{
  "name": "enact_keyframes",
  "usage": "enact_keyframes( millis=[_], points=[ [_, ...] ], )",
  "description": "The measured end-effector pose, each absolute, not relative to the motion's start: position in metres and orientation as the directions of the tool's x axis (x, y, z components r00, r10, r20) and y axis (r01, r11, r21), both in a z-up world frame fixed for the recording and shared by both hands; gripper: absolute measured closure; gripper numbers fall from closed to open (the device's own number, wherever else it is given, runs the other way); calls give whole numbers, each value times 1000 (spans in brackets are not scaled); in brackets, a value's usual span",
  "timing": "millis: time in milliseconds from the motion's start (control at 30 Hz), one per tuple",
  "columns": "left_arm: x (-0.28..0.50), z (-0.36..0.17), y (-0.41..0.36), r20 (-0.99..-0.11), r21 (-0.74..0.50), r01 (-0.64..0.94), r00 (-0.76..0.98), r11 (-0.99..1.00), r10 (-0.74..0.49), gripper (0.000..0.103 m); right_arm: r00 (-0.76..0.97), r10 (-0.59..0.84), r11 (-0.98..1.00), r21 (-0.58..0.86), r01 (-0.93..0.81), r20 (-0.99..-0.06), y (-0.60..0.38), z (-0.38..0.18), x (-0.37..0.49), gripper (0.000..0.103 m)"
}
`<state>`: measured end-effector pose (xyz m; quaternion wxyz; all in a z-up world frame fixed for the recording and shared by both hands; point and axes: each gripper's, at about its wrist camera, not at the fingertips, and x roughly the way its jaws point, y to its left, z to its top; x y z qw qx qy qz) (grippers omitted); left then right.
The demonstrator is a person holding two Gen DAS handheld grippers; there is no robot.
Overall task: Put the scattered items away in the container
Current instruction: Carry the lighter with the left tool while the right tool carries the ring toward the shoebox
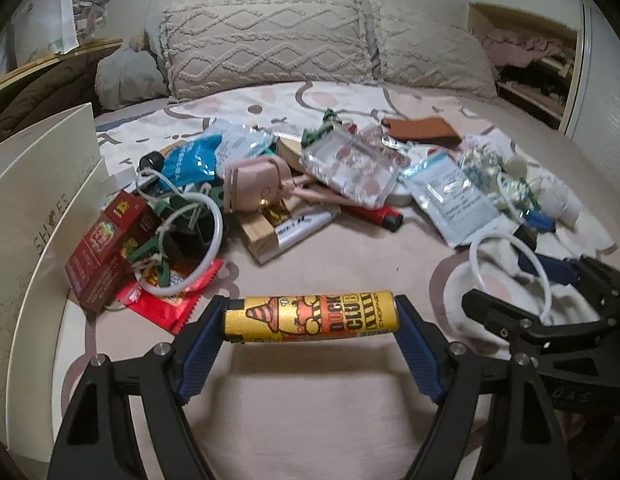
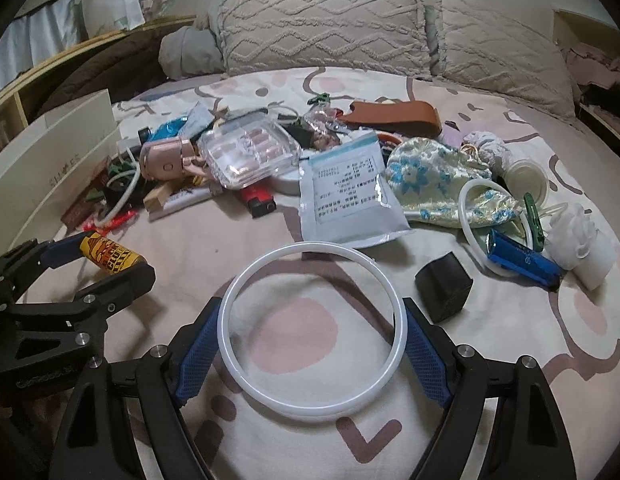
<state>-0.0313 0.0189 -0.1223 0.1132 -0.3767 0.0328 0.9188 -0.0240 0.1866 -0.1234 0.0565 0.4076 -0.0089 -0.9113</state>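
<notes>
Now left gripper [image 1: 312,316] clamps yellow lighter [image 1: 312,317]; right gripper [image 2: 312,330] clamps white ring [image 2: 226,312] (box [image 1: 50,184] interior unseen).

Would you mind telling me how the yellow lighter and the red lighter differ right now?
The yellow lighter is clamped endwise in the left gripper; the red lighter lies loose on the bed. The yellow one carries cartoon print; the red looks plain, partly tucked under clutter. Both lie on their sides.
</notes>
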Motion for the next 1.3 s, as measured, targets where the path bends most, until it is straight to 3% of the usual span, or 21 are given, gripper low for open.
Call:
enact_keyframes(
  millis=[933,1300],
  points=[
    [-53,29,-26,-408,-48,-155,-899,-987,161,22,-856,-112,-994,70,89,-505,180,3,-43,18],
    [-36,63,-53,-304,-42,-102,-946,-994,110,22,-888,-175,-984,94,149,-424,155,44,-50,18]
  ],
)
